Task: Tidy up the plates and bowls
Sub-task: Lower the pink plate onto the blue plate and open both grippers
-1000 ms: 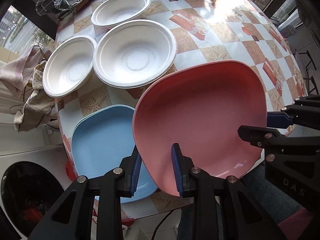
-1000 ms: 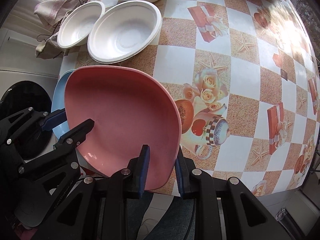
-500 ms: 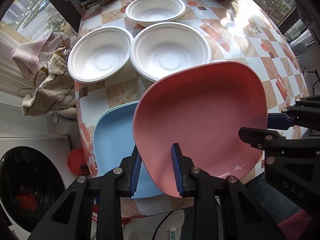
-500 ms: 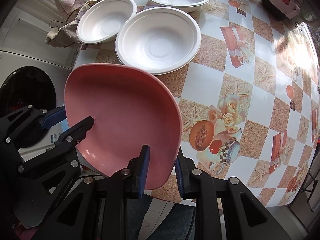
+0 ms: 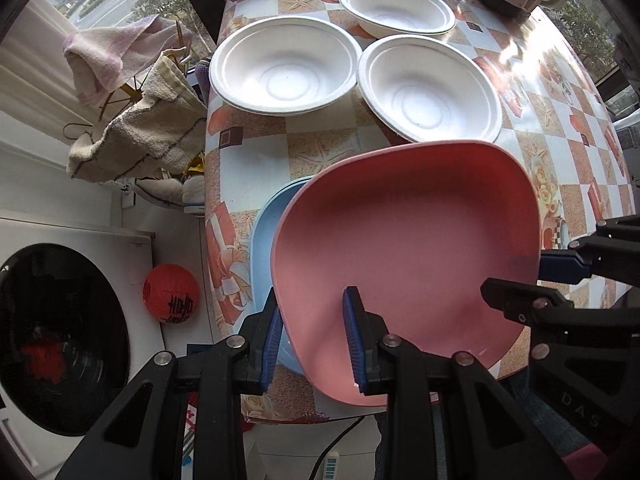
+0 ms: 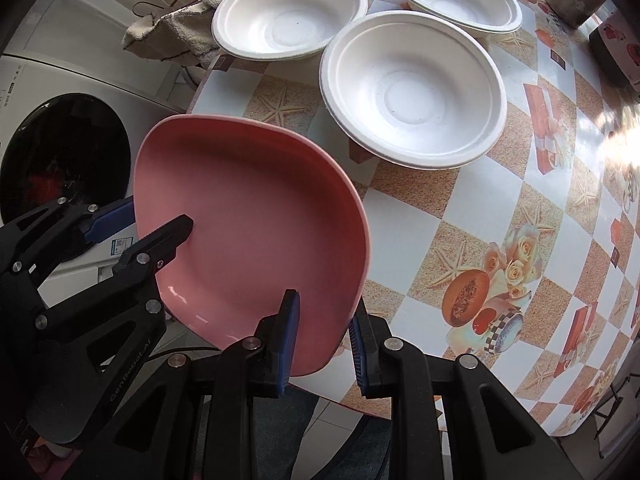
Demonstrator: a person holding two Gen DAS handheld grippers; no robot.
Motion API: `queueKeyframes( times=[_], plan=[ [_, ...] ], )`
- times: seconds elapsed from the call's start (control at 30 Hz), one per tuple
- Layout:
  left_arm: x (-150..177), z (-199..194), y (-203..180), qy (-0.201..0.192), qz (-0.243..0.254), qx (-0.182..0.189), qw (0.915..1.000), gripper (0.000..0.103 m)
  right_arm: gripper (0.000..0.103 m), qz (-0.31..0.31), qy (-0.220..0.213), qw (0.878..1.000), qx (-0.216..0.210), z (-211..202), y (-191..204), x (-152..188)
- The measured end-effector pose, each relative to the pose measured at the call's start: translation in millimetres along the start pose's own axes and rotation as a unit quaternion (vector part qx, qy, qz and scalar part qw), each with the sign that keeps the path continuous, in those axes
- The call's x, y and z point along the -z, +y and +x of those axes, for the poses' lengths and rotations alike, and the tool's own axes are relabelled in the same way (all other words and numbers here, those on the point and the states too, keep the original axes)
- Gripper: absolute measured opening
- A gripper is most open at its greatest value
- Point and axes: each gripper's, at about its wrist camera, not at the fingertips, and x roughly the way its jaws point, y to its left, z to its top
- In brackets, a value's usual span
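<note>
Both grippers, left (image 5: 312, 336) and right (image 6: 322, 336), clamp the rounded-square pink plastic plate (image 5: 404, 264); lower it level onto the near-left blue plate (image 5: 266, 236).

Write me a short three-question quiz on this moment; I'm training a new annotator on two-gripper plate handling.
1. True or false: both grippers grip the pink plate.
2. How many white bowls sit on the table? A) two B) three C) four
3. What lies on the table beneath the pink plate in the left wrist view?

Key
1. True: the left gripper and the right gripper each clamp an edge.
2. B
3. The blue plate.
</note>
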Motion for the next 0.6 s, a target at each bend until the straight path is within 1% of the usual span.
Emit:
queueKeyframes(
  times=[0.2, 0.33, 0.43, 0.53, 0.6],
  plan=[
    [4, 10, 21, 0.010, -0.021, -0.014, 0.9996, 0.031, 0.026, -0.004, 0.016, 1.000, -0.021, 17, 17, -13],
    [2, 16, 30, 0.013, -0.031, -0.016, 0.9993, 0.031, 0.026, 0.015, 0.020, 0.999, -0.039, 26, 21, -21],
    [2, 17, 33, 0.008, -0.035, -0.020, 0.9992, 0.033, 0.026, 0.030, 0.020, 0.998, -0.051, 31, 21, -25],
    [0, 15, 38, -0.002, -0.044, -0.014, 0.9989, 0.046, 0.026, 0.028, 0.014, 0.997, -0.066, 31, 20, -23],
    [-2, 10, 41, -0.016, -0.051, -0.015, 0.9984, 0.060, 0.027, 0.026, 0.011, 0.998, -0.061, 30, 20, -24]
  ],
)
